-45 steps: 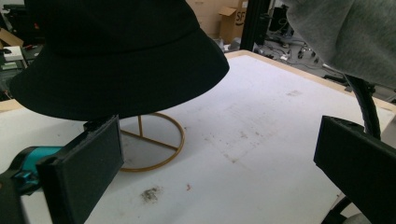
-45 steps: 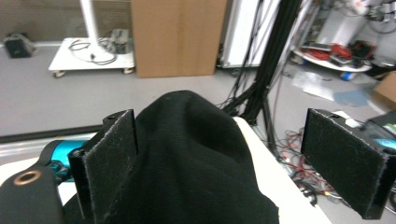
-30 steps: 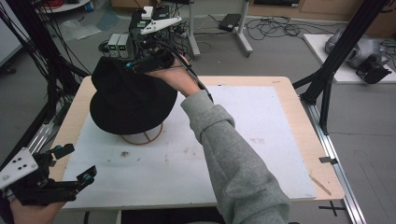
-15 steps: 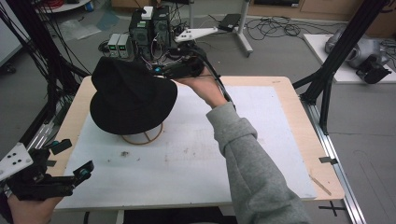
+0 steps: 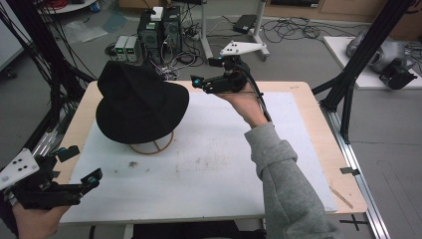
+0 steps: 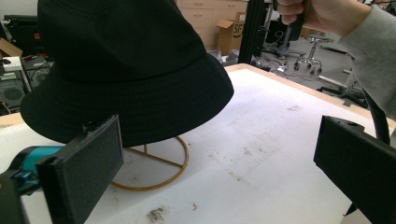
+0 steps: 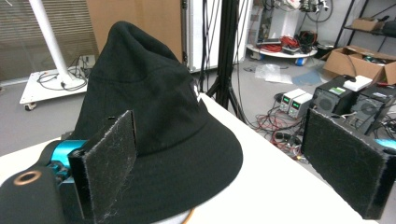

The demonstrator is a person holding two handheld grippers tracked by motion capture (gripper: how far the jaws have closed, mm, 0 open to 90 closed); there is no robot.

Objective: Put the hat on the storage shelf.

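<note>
A black bucket hat sits on a thin wire stand at the back left of the white mat. My right gripper hovers just right of the hat's brim, apart from it, jaws open and empty. Its own view looks across the hat between the wide-set pads. My left gripper is low at the table's front left corner, open and empty. In its view the hat and the stand's ring lie ahead, with the other hand at top right.
The white mat covers a wooden table. Black frame posts stand at the right and left edges. Computers and cables are on the floor behind the table. Small dirt marks dot the mat.
My right gripper has drawn back to the right from the hat's far brim and now stands apart from it. The left gripper has barely shifted.
</note>
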